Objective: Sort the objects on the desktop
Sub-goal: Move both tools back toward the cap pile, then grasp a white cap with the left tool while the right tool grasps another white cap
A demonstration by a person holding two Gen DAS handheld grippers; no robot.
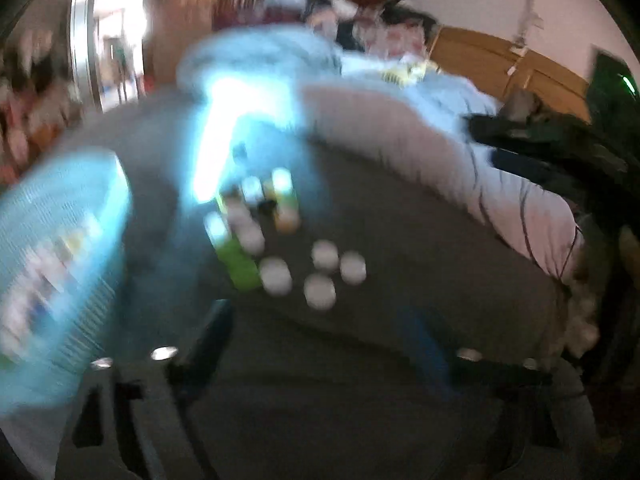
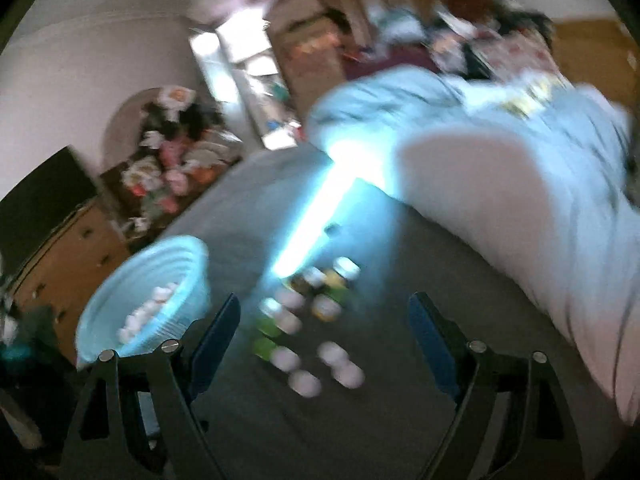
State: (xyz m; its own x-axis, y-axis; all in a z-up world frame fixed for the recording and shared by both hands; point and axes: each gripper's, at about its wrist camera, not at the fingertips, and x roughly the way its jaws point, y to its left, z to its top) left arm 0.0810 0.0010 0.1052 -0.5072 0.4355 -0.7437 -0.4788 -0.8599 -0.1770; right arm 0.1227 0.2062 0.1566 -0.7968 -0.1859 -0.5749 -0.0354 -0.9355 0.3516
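Both views are motion-blurred. Several small bottles with white caps (image 1: 320, 276) and green and yellow labels (image 1: 236, 264) lie in a cluster on a grey bed surface (image 1: 400, 240). They also show in the right wrist view (image 2: 304, 336). A light blue basket (image 1: 60, 256) holding small white-capped items stands at the left; it also shows in the right wrist view (image 2: 148, 300). My left gripper (image 1: 320, 344) is open and empty, above the surface short of the bottles. My right gripper (image 2: 324, 336) is open and empty, with the bottles between its fingers in view.
A pale pink and light blue duvet (image 2: 500, 200) is heaped along the right and far side. A bright streak of light (image 2: 320, 216) crosses the bed. A wooden cabinet (image 2: 60, 256) stands at left, and clutter lies at the far end.
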